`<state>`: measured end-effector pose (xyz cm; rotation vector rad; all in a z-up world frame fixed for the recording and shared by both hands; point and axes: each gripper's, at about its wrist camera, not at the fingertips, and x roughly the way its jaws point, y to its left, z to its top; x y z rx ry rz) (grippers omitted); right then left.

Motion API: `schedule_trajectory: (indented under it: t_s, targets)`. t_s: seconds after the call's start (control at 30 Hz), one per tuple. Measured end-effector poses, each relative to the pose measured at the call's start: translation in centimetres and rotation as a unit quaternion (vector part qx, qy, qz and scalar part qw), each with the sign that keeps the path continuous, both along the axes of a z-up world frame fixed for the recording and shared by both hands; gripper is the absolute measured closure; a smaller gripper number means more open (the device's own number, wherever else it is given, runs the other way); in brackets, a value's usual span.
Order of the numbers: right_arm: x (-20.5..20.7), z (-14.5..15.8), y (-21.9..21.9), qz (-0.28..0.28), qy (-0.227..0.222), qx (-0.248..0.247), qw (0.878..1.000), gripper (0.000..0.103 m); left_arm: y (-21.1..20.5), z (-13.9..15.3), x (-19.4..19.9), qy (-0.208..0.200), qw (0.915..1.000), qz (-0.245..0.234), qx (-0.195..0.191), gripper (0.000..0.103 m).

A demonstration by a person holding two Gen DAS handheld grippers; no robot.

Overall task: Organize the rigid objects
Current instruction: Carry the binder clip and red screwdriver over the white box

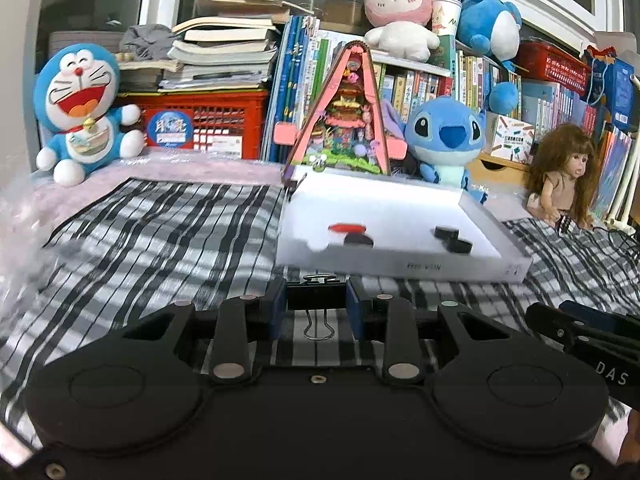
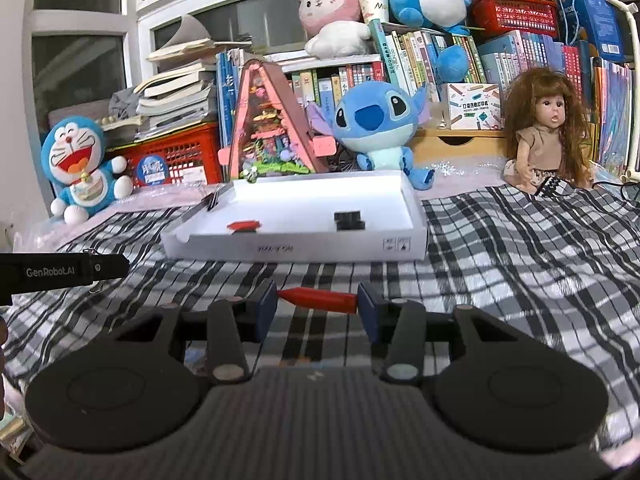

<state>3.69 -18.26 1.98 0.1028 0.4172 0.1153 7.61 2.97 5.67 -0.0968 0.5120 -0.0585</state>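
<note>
My left gripper (image 1: 317, 300) is shut on a black binder clip (image 1: 316, 296), whose wire handle hangs below it over the checked cloth. My right gripper (image 2: 317, 301) is shut on a red clip (image 2: 318, 300) held sideways between its blue pads. Ahead of both lies a shallow white box (image 1: 404, 266) (image 2: 296, 246). Inside it sit a red clip (image 1: 347, 227) (image 2: 244, 225) and black clips (image 1: 452, 238) (image 2: 349, 220). Another black clip (image 2: 212, 200) is clamped on the box's far left corner. The right gripper's body (image 1: 592, 340) shows at the left wrist view's right edge, and the left gripper's body (image 2: 60, 272) at the right wrist view's left edge.
A black-and-white checked cloth (image 1: 160, 232) covers the surface. Behind the box stand a Doraemon plush (image 1: 82, 112), a triangular pink model house (image 1: 348, 112), a Stitch plush (image 1: 444, 136) and a long-haired doll (image 2: 548, 132). Red crates (image 1: 200, 120) and rows of books line the back.
</note>
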Motion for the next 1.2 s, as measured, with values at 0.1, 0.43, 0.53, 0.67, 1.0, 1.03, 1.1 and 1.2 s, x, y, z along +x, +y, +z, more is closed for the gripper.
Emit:
schedule_trajectory:
  t_s: [0.1, 0.43, 0.53, 0.67, 1.0, 1.03, 1.1, 1.2]
  targets:
    - [1.1, 0.8, -0.6, 0.000, -0.005, -0.002, 1.000, 0.054, -0.4, 0.9, 1.8, -0.002, 1.0000, -0.005, -0.003, 0.073]
    - [6.6, 3.6, -2.4, 0.005, 0.000, 0.013, 1.000, 0.054, -2.0, 3.5, 9.5, 0.012, 0.9993, -0.026, -0.022, 0.073]
    - [9.0, 4.2, -2.8, 0.016, 0.012, 0.016, 1.000, 0.054, -2.5, 3.5, 12.2, 0.031, 0.9987, -0.027, -0.029, 0.073]
    - [12.3, 4.4, -3.1, 0.028, 0.041, 0.021, 0.999, 0.054, -3.2, 2.7, 15.2, 0.050, 0.9978, -0.030, -0.030, 0.073]
    - [20.3, 3.5, -3.5, 0.023, 0.105, 0.022, 0.994, 0.054, -3.5, 0.5, 22.4, 0.103, 0.9946, 0.001, -0.014, 0.073]
    - [21.1, 3.3, -3.5, 0.023, 0.109, 0.018, 0.994, 0.054, -3.5, 0.2, 22.9, 0.109, 0.9940, 0.003, -0.014, 0.073]
    - [22.5, 2.8, -3.5, 0.020, 0.121, 0.024, 0.992, 0.054, -3.6, -0.3, 23.9, 0.116, 0.9930, 0.009, -0.016, 0.073]
    - [24.3, 2.0, -3.4, 0.019, 0.141, 0.038, 0.989, 0.054, -3.9, -1.1, 24.9, 0.126, 0.9919, 0.008, -0.018, 0.073]
